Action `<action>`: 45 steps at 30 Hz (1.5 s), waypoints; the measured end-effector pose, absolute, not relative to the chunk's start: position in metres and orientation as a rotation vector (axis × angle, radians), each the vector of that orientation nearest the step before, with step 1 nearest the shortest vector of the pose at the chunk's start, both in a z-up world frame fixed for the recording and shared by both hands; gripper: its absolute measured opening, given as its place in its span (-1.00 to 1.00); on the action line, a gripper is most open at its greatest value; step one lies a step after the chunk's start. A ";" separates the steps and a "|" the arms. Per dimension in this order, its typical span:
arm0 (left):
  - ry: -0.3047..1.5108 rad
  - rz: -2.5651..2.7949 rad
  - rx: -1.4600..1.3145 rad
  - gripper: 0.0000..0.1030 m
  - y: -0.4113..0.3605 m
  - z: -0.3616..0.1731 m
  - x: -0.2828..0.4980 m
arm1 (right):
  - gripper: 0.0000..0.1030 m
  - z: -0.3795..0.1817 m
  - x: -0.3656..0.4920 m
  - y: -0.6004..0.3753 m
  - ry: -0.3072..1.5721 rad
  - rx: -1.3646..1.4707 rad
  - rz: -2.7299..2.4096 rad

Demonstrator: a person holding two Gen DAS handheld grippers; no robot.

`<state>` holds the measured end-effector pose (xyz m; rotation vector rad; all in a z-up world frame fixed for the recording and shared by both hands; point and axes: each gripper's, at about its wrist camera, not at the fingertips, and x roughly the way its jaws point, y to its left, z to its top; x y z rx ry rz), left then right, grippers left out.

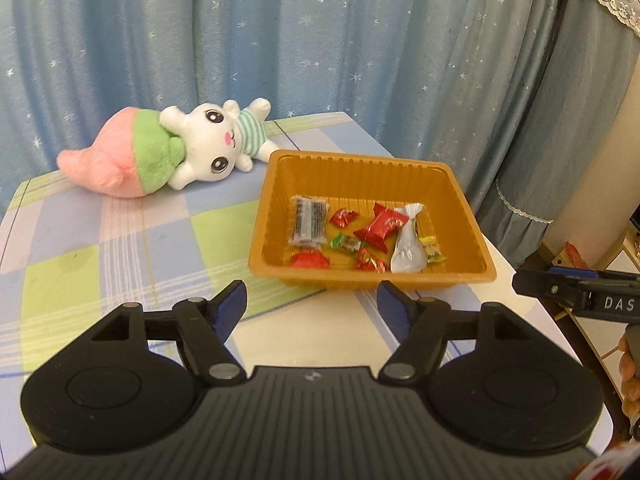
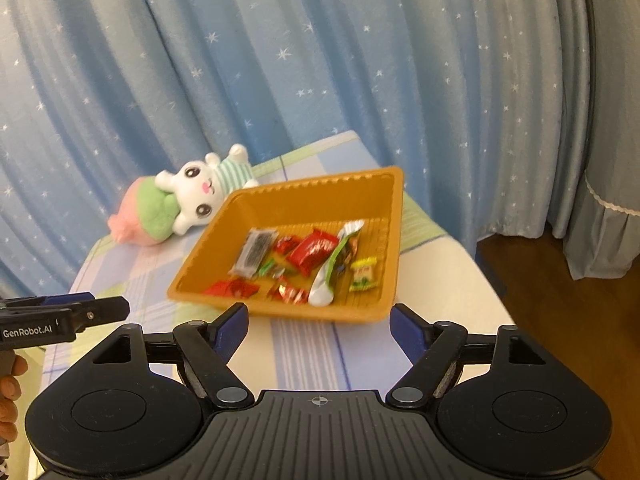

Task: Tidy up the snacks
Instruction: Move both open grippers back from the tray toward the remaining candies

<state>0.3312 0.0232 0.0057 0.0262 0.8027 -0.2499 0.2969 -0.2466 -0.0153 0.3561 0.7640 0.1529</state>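
- Snacks lie loose on the floor of the orange tray [image 1: 370, 170], which sits on my checked tablecloth [image 1: 120, 240].
- My left gripper [image 1: 312, 300] is spread wide with nothing between its blue pads, hanging just short of the tray's near rim.
- My right gripper [image 2: 320, 322] is also spread and empty, its pads apart before the same rim.
- Inside the tray: a dark biscuit pack [image 1: 308, 222] at the left, a large red wrapper [image 1: 380, 228] in the middle, a white pouch [image 1: 408, 246] beside it, a small yellow packet [image 1: 432, 252] to the right.
- Small red sweets [image 1: 370, 262] lie near the front wall.
- A plush rabbit [image 1: 216, 142] lies on the cloth behind the tray, just beside its far left corner.
- Blue starred curtains [image 1: 320, 40] hang behind.
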 end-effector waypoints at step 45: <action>1.035 -0.135 -0.054 0.35 0.067 -0.055 0.180 | 0.51 -0.066 0.185 -0.178 0.989 0.215 0.346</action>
